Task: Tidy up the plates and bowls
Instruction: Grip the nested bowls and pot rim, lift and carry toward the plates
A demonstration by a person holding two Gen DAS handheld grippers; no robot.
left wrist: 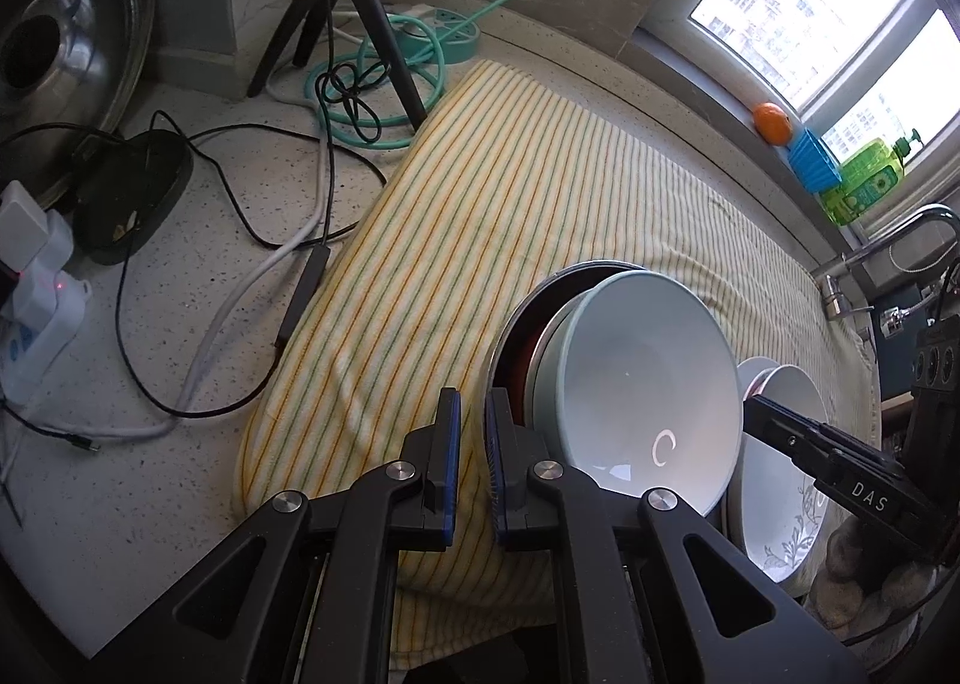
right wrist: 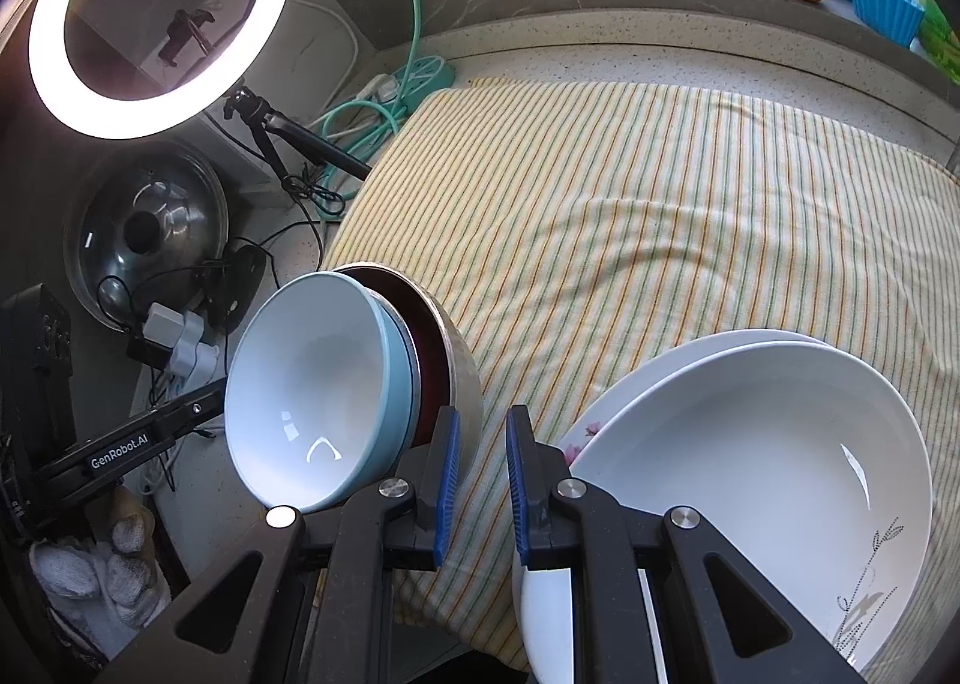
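Two hand-held grippers are seen over a kitchen counter mid-sort. The left gripper is held with its blue-padded fingers a narrow gap apart; the rim of the metal bowl appears to sit just at that gap, though whether it is pinched cannot be told. Nested in that tilted bowl are a dark red dish and a pale blue bowl, all tipped up on edge.

The right gripper is likewise shown slightly parted, with nothing visibly between its fingers; striped cloth is seen through the gap. Beside it, white plates with a floral print are stacked, tilted toward the camera.

Everything rests on or above a yellow striped towel spread across the speckled counter. A ring light, a pot lid and loose cables are seen beyond.

The task is judged to be well advanced: bowls are grouped with bowls, plates with plates. Setting both stacks down flat appears to be left.
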